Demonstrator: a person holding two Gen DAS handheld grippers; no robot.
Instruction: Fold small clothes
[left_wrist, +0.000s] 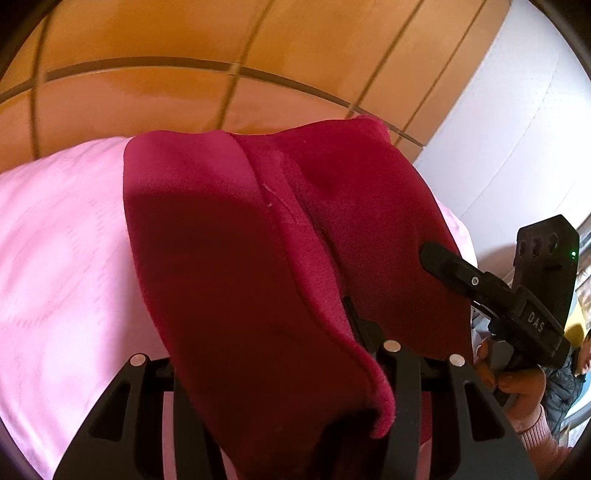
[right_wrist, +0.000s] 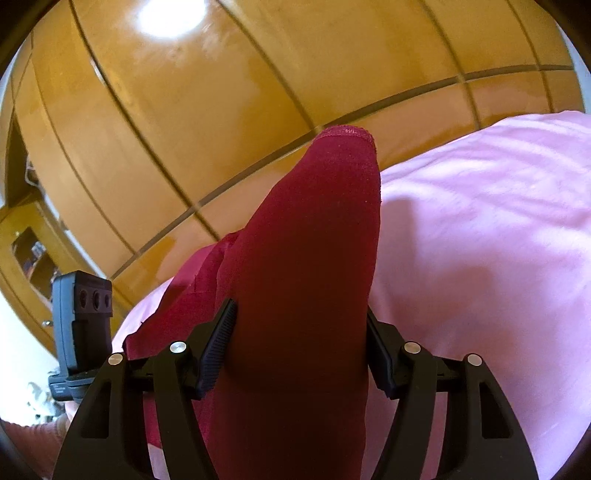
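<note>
A dark red fleece garment (left_wrist: 240, 240) drapes over my left gripper (left_wrist: 280, 369) and hides its fingertips; the jaws look closed on the cloth. In the right wrist view the same red garment (right_wrist: 306, 258) passes between the fingers of my right gripper (right_wrist: 301, 328), which is shut on it, and a hemmed end stands up above. The garment hangs lifted over a pink bedsheet (left_wrist: 55, 258), which also shows in the right wrist view (right_wrist: 480, 240). My right gripper shows in the left wrist view (left_wrist: 436, 258) at the cloth's right edge.
A glossy wooden wardrobe (right_wrist: 221, 92) stands behind the bed. A white wall (left_wrist: 498, 129) is at the right. A person's face (left_wrist: 583, 354) is at the far right edge. The left gripper's body (right_wrist: 81, 325) is at the lower left.
</note>
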